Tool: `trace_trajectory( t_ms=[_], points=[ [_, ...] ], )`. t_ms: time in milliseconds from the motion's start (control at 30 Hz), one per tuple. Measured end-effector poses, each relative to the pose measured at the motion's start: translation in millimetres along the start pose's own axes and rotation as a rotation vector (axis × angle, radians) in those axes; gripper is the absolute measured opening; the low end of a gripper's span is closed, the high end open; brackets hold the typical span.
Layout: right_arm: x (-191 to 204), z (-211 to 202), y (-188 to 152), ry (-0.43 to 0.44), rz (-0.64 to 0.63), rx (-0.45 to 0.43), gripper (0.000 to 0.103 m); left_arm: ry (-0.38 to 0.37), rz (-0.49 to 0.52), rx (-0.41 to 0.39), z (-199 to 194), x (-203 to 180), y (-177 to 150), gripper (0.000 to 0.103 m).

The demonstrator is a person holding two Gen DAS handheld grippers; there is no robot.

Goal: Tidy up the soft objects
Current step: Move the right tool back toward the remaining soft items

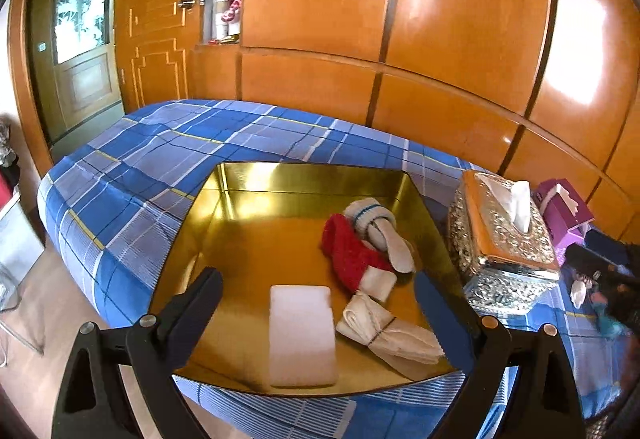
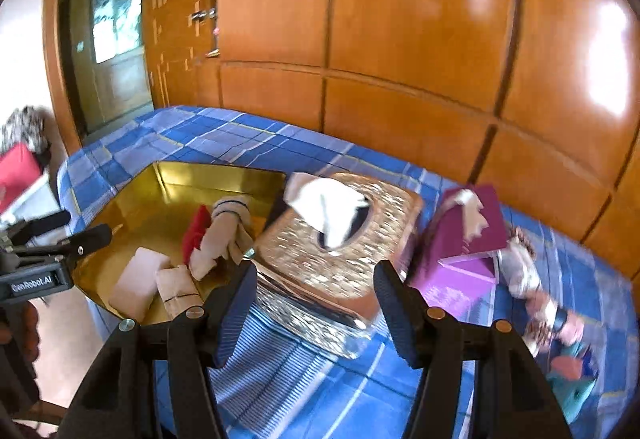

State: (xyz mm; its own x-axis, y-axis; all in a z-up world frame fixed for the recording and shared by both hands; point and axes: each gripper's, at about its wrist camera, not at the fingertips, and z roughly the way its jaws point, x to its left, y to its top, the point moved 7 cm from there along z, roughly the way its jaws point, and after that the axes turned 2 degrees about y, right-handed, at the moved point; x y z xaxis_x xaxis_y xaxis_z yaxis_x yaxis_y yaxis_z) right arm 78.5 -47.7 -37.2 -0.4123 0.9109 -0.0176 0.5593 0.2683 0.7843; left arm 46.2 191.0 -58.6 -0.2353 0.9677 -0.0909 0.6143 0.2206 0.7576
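Observation:
A gold tray [image 1: 248, 179] lies on the blue plaid bed. In it are a white sponge block [image 1: 302, 335], a red sock [image 1: 348, 251], a white sock with a blue stripe [image 1: 380, 231] and a folded cream sock bundle [image 1: 388, 331]. My left gripper [image 1: 320, 299] is open and empty, its jaws wide apart just above the sponge block. My right gripper [image 2: 316, 303] is open and empty above the bed, in front of the silver tissue box [image 2: 340, 251]. The tray [image 2: 132, 199] and its soft items show at the left of the right wrist view, with the left gripper [image 2: 60, 243] over them.
A silver tissue box [image 1: 500, 251] stands right of the tray. A purple box [image 2: 464, 251] lies beyond it. A small doll [image 2: 524, 271] and a teal item [image 2: 572, 383] lie on the bed at the right. Wooden wardrobe panels [image 1: 400, 19] back the bed.

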Motion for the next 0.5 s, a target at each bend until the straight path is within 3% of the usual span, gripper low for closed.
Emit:
trace_trajectory(
  t_ms=[167,500],
  points=[
    [-57,-25,-2,-0.107,0.097,-0.069,0.077,-0.034,0.036,-0.002,-4,-15,-2,0.097],
    [-210,-47,-30,-0.375,0.396,-0.047,0.077,-0.095,0.138,-0.006,-15,-50,-10,0.097]
  ],
)
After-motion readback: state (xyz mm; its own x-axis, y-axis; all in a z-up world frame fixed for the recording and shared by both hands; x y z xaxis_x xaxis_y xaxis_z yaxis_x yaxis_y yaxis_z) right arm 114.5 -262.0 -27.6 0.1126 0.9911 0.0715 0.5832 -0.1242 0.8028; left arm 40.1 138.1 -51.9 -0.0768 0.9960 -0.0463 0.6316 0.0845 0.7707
